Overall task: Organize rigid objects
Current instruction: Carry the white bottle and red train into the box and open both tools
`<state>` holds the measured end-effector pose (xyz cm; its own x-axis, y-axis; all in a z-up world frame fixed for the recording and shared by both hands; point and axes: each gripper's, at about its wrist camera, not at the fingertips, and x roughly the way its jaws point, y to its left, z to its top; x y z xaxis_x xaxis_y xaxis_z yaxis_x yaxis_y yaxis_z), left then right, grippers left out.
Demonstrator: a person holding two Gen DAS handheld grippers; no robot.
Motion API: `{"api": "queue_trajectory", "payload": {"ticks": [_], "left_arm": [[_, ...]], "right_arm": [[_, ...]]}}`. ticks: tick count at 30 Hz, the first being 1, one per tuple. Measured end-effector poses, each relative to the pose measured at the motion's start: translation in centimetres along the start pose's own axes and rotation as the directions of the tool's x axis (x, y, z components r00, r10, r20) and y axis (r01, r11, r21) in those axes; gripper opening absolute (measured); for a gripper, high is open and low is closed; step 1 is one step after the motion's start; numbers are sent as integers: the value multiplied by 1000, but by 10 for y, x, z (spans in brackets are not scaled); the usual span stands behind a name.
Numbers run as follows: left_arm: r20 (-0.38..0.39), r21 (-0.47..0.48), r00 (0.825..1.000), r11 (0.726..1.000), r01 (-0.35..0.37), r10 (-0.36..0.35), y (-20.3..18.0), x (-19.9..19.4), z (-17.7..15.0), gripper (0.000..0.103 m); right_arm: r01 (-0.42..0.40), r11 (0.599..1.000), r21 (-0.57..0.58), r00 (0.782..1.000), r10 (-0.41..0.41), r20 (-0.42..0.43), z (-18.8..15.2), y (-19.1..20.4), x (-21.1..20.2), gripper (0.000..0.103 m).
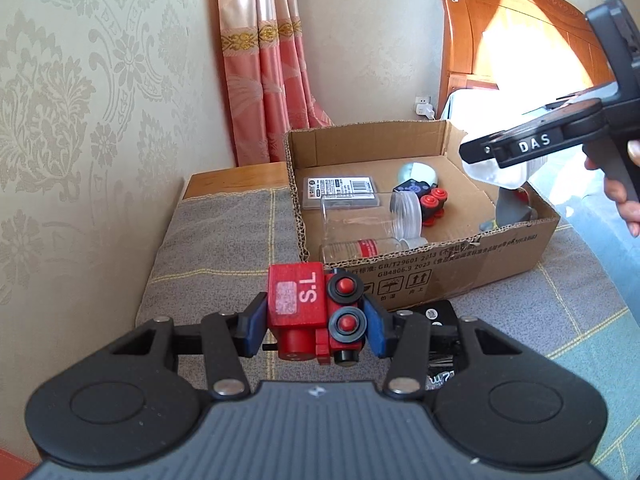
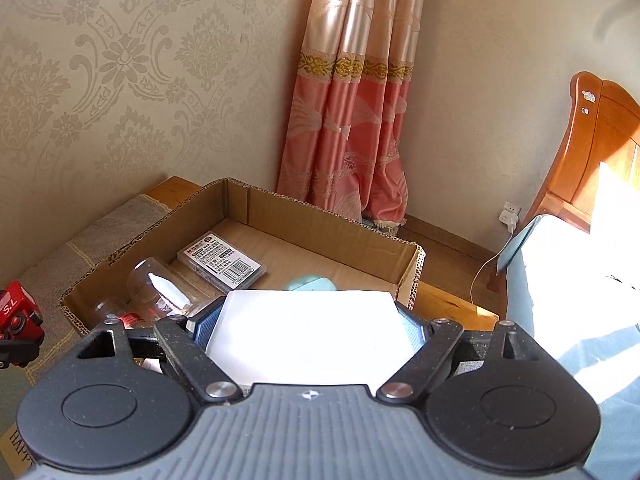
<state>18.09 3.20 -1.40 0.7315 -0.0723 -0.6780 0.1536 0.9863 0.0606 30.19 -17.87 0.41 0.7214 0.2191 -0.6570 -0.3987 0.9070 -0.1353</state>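
My left gripper (image 1: 316,320) is shut on a red toy train car (image 1: 298,304) marked "S.L", held above the grey cloth in front of the cardboard box (image 1: 460,268). The same toy shows at the left edge of the right wrist view (image 2: 16,312). My right gripper (image 2: 312,320) is shut on a white plastic box (image 2: 308,336), its blue pads pressing on both sides, over the cardboard box (image 2: 320,208). Inside the carton lie a clear jar (image 1: 360,216), a red-labelled bottle (image 1: 360,248), a flat labelled case (image 1: 340,190), another red toy car (image 1: 428,200) and a pale blue round thing (image 1: 418,172).
The carton stands on a grey plaid cloth (image 1: 224,248) over a wooden table by the patterned wall. A black flat item (image 1: 436,316) lies on the cloth behind my left fingers. A pink curtain (image 2: 348,120) and a wooden headboard (image 1: 520,40) stand behind. A person's hand (image 1: 624,200) holds the right gripper.
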Motion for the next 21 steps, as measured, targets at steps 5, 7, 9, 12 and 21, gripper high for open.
{"api": "queue_trajectory", "payload": {"ticks": [5,7,9,12,21], "left_arm": [[8,12,1000,1000,10,-10,-7,3,11,48],[11,17,1000,1000,13,-13,-9,6,18,48],[14,23,1000,1000,17,-18,-11,9,24,48],[17,33,1000,999,24,-25,-14,14,34,48],[2,43,1000,999,27,-27,-25,47,85,46]], "right_arm": [[14,999,34,999,-13,-40,-1,-7,20,102],[14,999,44,1000,-13,-21,-4,-7,14,103],[23,998,51,1000,-22,-20,-8,-7,7,103],[20,996,87,1000,-18,-20,-13,-11,-4,103],[55,989,135,997,-49,-52,-34,-4,-43,103]]}}
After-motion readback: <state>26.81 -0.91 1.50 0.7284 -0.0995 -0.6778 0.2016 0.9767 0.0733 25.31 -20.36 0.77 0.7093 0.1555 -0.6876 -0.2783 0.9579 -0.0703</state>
